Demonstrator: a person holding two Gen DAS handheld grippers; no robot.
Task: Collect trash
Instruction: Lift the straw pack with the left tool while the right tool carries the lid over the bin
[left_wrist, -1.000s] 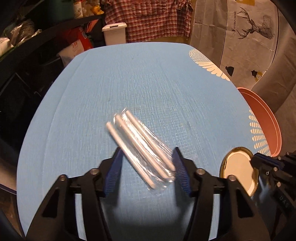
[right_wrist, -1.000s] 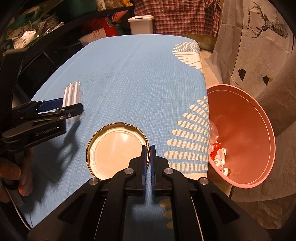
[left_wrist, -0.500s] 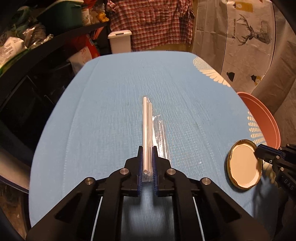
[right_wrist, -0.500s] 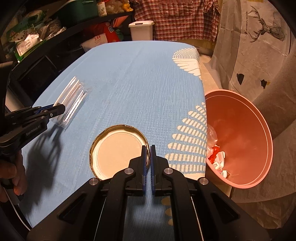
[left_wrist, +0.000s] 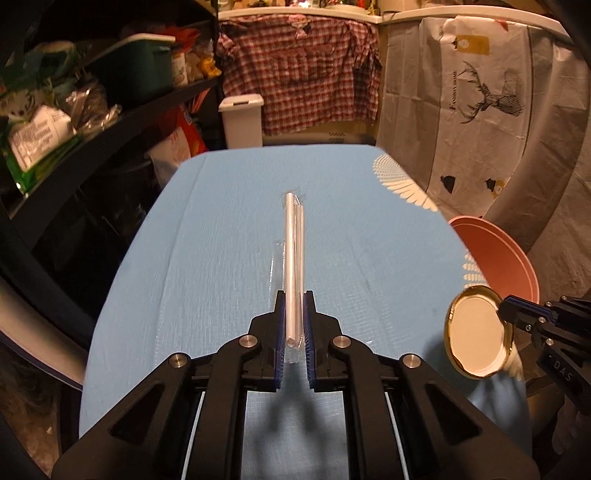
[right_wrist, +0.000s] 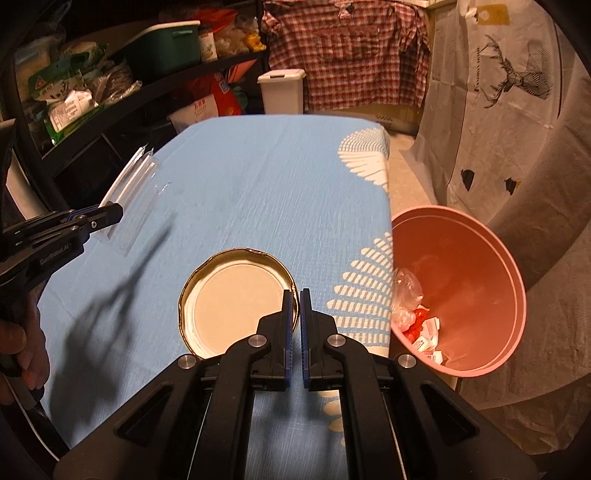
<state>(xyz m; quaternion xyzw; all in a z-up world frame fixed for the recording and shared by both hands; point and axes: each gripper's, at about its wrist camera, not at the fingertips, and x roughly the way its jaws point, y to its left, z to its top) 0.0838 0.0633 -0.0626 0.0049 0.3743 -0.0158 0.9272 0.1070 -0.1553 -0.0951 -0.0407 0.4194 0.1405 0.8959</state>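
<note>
Left wrist view: left gripper (left_wrist: 294, 325) at lower centre, blue pads pinched nearly together on the near end of a clear packet of straws (left_wrist: 294, 258). Packet pointing straight away up the middle of the frame, lifted clear of the blue tablecloth (left_wrist: 221, 229), with a loose flap of clear wrap hanging on its left side. At the right edge, the right gripper (left_wrist: 504, 310) reaching in, its tip clamped on the rim of a gold jar lid (left_wrist: 476, 332), white inner face turned toward the camera. Behind the lid, part of a pink bin (left_wrist: 495, 254) past the table's right edge.

Right wrist view: right gripper (right_wrist: 296, 310) at lower centre, pads all but touching, nipping the right-hand rim of the jar lid (right_wrist: 232, 299). Lid tilted, filling the centre-left of the frame over the tablecloth (right_wrist: 277, 184). Pink bin (right_wrist: 476, 266) at right, standing just beside the table edge, with crumpled clear plastic and red-and-white scraps (right_wrist: 421, 328) at its bottom. At the left edge, the left gripper (right_wrist: 110, 216) holding the packet of straws (right_wrist: 127, 184), slanting up toward the upper left, shadow cast on the cloth below. A hand (right_wrist: 22, 347) gripping the handle at lower left.
</note>
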